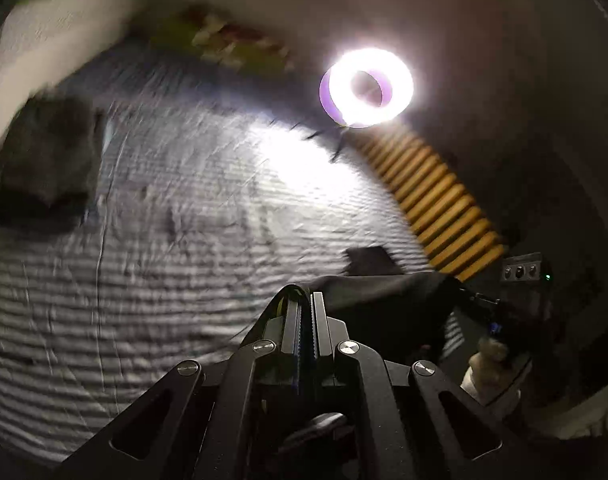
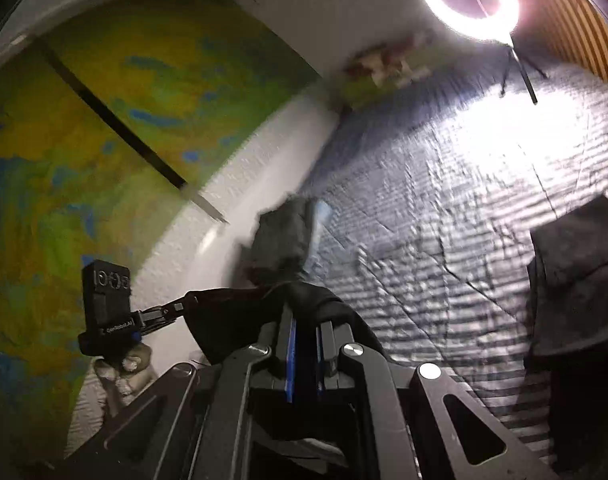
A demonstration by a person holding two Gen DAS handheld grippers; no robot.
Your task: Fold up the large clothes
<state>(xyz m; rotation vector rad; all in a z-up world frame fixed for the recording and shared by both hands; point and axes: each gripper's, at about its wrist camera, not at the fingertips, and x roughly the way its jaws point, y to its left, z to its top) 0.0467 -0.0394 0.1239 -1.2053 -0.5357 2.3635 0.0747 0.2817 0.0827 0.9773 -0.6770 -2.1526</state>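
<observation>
While stretched between them, dark garment (image 2: pixel 232 312) pinched by both tools.

the bedspread (image 1: pixel 184 208) was grey with fine pale ripple stripes. the garment (image 2: pixel 304 300) was black, as were both grippers' frames, with blue strips between the right gripper (image 2: pixel 305 320) fingers. the wall painting (image 2: pixel 104 128) was yellow-green with blue patches. the slatted panel (image 1: pixel 435 196) showed yellow-and-black stripes. the ring light (image 1: pixel 369 86) glowed white.
</observation>
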